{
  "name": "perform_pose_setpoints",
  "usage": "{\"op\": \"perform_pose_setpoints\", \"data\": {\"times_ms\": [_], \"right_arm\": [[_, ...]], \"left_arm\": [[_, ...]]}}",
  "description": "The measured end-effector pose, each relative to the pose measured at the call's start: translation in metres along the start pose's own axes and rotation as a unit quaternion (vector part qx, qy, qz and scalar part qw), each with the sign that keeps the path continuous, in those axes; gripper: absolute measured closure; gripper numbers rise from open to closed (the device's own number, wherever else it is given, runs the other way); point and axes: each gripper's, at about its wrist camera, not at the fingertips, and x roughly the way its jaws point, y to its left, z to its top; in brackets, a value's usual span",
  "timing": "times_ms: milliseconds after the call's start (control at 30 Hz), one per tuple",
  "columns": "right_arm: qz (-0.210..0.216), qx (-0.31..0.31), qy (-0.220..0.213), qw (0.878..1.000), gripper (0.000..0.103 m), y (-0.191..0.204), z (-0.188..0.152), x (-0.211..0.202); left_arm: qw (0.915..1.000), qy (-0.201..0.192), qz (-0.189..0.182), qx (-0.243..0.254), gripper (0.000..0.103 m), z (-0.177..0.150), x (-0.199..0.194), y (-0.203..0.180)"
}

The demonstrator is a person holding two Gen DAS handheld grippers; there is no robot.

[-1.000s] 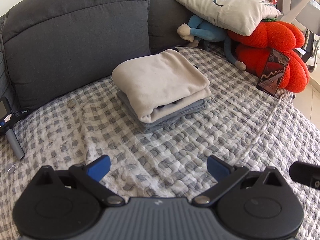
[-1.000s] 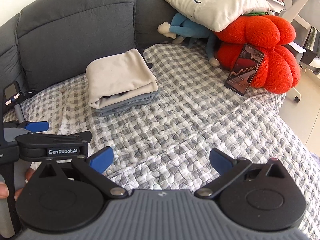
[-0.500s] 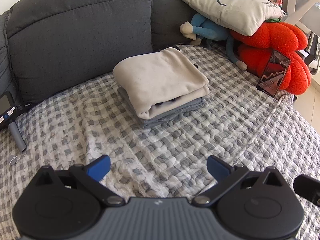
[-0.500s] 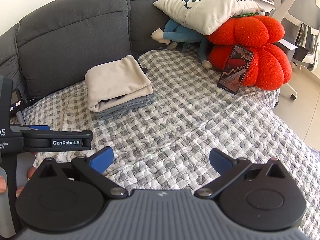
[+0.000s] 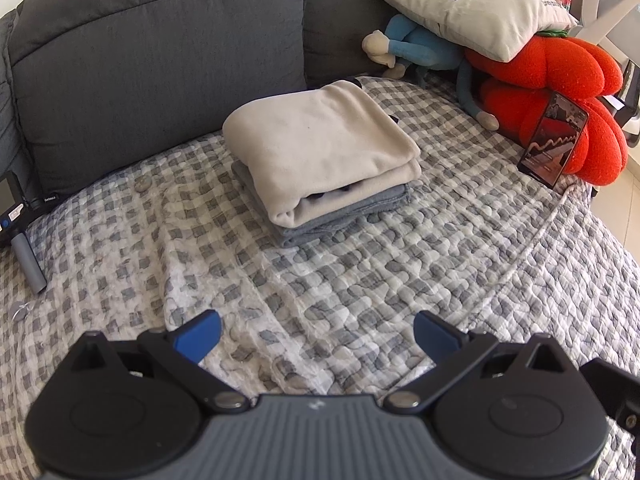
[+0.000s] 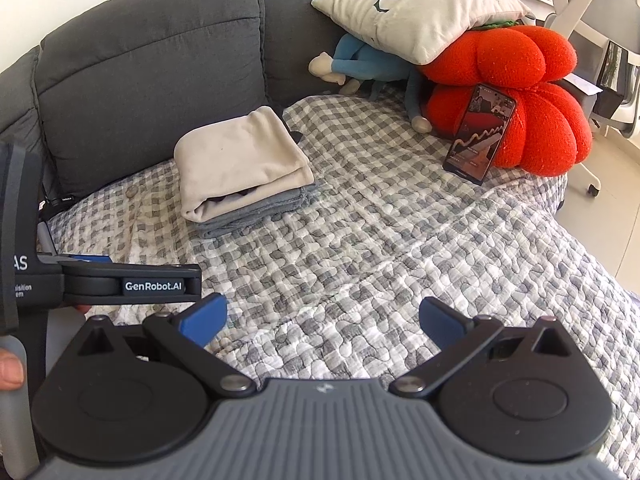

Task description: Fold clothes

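Note:
A folded beige garment [image 5: 320, 152] [image 6: 240, 164] lies on top of a folded grey-blue garment [image 5: 348, 216] [image 6: 256, 216], stacked on the checked quilt [image 5: 360, 280] [image 6: 380, 248] near the sofa back. My left gripper [image 5: 318, 334] is open, well short of the stack, with nothing between its blue fingertips. My right gripper [image 6: 324, 316] is open too, further back and to the right of the stack. The left gripper's body [image 6: 120, 284] shows from the side at the left edge of the right wrist view, with a person's thumb [image 6: 10, 368] below it.
Dark grey sofa cushions [image 5: 160, 40] back the quilt. A white pillow [image 5: 472, 4], a blue plush toy [image 5: 416, 52] and red pumpkin cushions [image 5: 560, 100] fill the far right, with a phone [image 5: 554, 146] propped against them. A handheld device [image 5: 20, 236] lies at the left. A white chair [image 6: 600, 40] stands beyond.
Both grippers have drawn back and up from the stack, staying open. The stack has not moved.

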Motion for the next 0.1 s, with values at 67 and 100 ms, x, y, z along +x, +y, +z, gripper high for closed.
{"op": "perform_pose_setpoints", "data": {"times_ms": [67,100], "right_arm": [[0.000,0.001,0.001,1.000,0.000,-0.0002,-0.0003,0.0015],[0.001,0.002,0.002,1.000,0.000,-0.0004,-0.0004,0.0023]], "left_arm": [[1.0000,0.001,-0.001,0.000,0.000,-0.0001,0.0014,-0.0009],[1.0000,0.002,-0.001,0.001,0.000,-0.0002,0.0021,-0.0015]]}}
